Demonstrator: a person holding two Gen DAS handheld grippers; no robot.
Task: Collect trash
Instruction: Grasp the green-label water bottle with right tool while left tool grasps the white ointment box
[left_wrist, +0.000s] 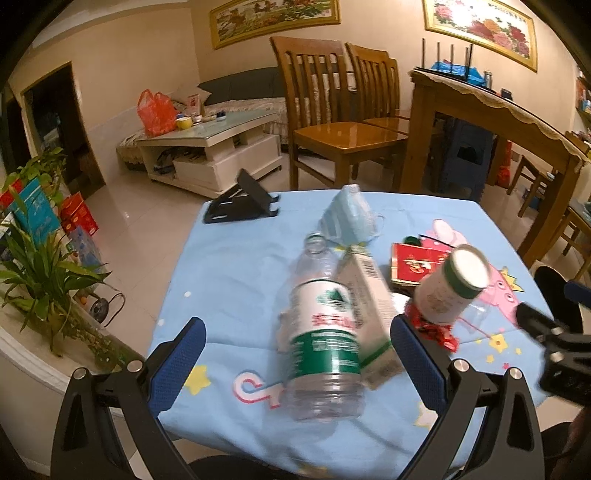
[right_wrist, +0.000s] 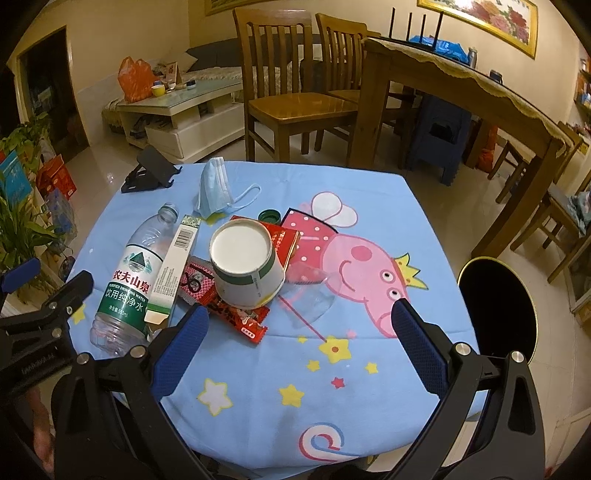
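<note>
Red wrappers (right_wrist: 236, 314) half buried under upturned paper cup (right_wrist: 245, 262), just ahead of right claw (right_wrist: 301, 321). Bottle (left_wrist: 323, 332) and carton (left_wrist: 369, 306) lie between left claw (left_wrist: 297, 339) fingers. Both claws wide open, empty

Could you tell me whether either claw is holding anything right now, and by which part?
Nothing is held: the left claw and the right claw are both open above the table.
</note>
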